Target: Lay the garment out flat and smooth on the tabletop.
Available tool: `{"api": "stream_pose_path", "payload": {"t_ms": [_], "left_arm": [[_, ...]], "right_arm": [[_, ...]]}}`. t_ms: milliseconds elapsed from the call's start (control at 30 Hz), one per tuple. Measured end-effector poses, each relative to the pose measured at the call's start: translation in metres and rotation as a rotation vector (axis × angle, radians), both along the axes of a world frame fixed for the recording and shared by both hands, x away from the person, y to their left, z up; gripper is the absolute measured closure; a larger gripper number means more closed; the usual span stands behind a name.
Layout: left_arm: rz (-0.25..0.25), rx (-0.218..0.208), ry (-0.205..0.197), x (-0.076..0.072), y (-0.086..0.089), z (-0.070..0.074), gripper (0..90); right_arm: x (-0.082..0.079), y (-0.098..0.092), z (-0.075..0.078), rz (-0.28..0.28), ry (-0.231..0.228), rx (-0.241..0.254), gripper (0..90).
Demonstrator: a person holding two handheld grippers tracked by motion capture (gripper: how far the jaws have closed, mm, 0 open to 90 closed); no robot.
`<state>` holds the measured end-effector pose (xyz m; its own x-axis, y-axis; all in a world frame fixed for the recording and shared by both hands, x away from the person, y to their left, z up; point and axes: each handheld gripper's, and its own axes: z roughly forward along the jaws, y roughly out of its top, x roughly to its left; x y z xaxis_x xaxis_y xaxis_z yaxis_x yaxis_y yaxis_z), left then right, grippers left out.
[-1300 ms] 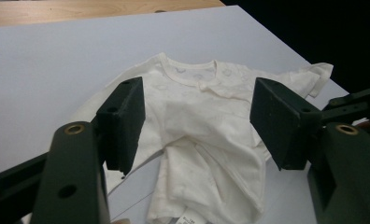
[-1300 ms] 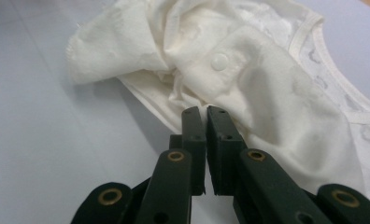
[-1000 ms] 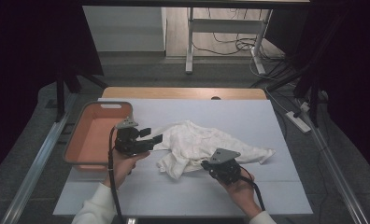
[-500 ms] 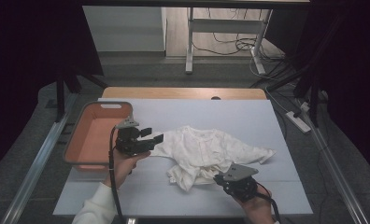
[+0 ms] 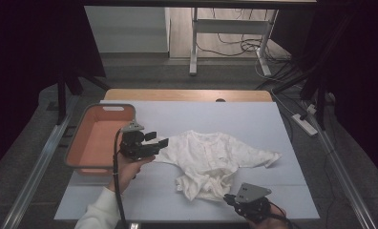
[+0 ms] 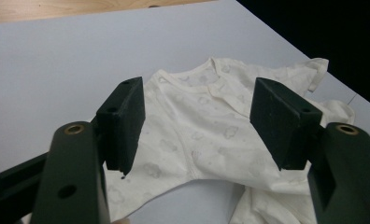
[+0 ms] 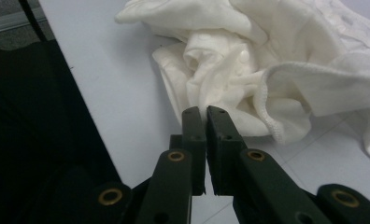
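I see a cream-white garment (image 6: 206, 126) printed with faint pale cloud shapes, lying on my light grey tabletop (image 5: 254, 119). The bin (image 5: 94, 143) is salmon-orange inside with a grey rim. My jaws are black.

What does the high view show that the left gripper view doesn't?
The high view adds the orange bin at the table's left, the person's sleeve, and the right gripper, shut on the garment's near edge. The left gripper view adds close detail: a faint cloud print and the buttoned front, framed between the left gripper's open jaws. Both share the white garment lying on the pale table.
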<state>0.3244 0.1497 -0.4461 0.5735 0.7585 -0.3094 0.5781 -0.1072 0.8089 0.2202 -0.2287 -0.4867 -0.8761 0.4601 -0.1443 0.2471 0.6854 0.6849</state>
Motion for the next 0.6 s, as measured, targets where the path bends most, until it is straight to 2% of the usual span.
{"api": "stream_pose_path", "payload": {"t_ms": [200,467,600], "left_arm": [[-0.002,0.004,0.003,0.0007,-0.0012,-0.001,35.5],[-0.006,0.005,0.002,0.0003,-0.0031,-0.0009,35.4],[-0.006,0.007,0.005,0.0005,-0.0032,-0.0015,35.5]], "right_arm": [[-0.0091,-0.0026,0.0035,0.012,-0.004,0.013,86.4],[-0.0064,-0.0039,0.001,0.006,0.007,0.007,86.3],[-0.0061,-0.004,0.0009,-0.003,-0.008,0.01,83.4]]}}
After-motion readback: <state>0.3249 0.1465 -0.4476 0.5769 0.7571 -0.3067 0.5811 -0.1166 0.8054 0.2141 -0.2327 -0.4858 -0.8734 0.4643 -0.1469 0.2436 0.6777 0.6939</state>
